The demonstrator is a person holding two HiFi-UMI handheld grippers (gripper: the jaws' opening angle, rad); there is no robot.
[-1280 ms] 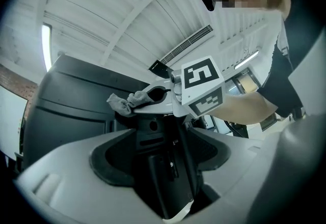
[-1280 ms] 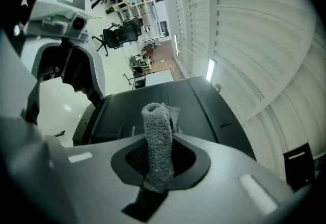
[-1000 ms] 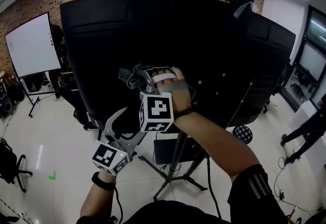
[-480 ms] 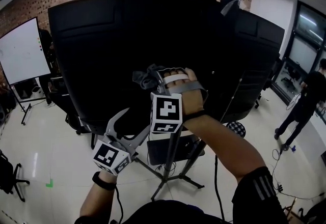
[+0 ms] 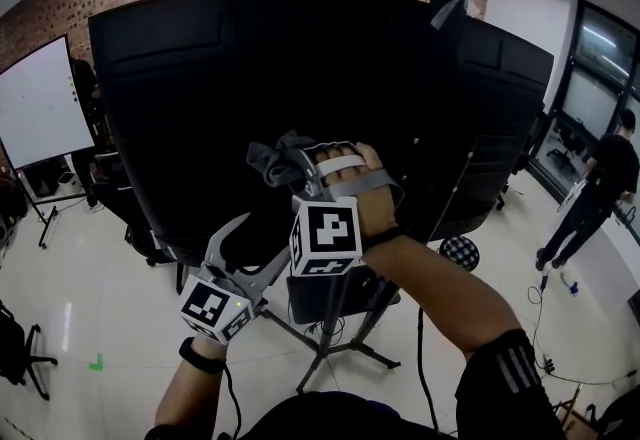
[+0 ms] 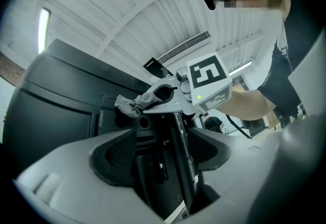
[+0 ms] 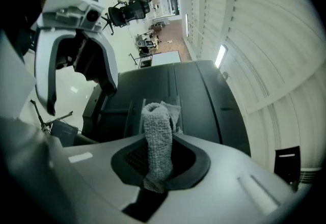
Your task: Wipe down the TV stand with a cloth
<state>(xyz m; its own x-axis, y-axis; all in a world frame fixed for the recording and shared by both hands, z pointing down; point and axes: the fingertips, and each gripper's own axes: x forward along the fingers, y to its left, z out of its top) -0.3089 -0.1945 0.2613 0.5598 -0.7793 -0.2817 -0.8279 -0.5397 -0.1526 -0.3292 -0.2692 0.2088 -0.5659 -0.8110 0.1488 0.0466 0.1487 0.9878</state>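
Observation:
A large black TV back (image 5: 200,98) stands on a dark tripod stand (image 5: 338,323). My right gripper (image 5: 288,166) is shut on a crumpled grey cloth (image 5: 268,160) and holds it against the lower middle of the panel. In the right gripper view the cloth (image 7: 157,136) stands up between the jaws, folded over at the top. My left gripper (image 5: 252,243) hangs lower left of it, open and holding nothing. Seen from the left gripper view, the stand's column (image 6: 181,151) rises between the spread jaws, with the cloth (image 6: 131,104) above.
A whiteboard (image 5: 35,103) stands at far left and a black office chair (image 5: 15,338) at the lower left. A dark box (image 5: 318,296) sits on the stand's base and a spotted stool (image 5: 460,253) beside it. A person (image 5: 598,188) walks at right. Cables (image 5: 545,338) lie on the floor.
My right gripper has slid the cloth a little rightward and then slightly back left across the TV's back. The left gripper has barely moved.

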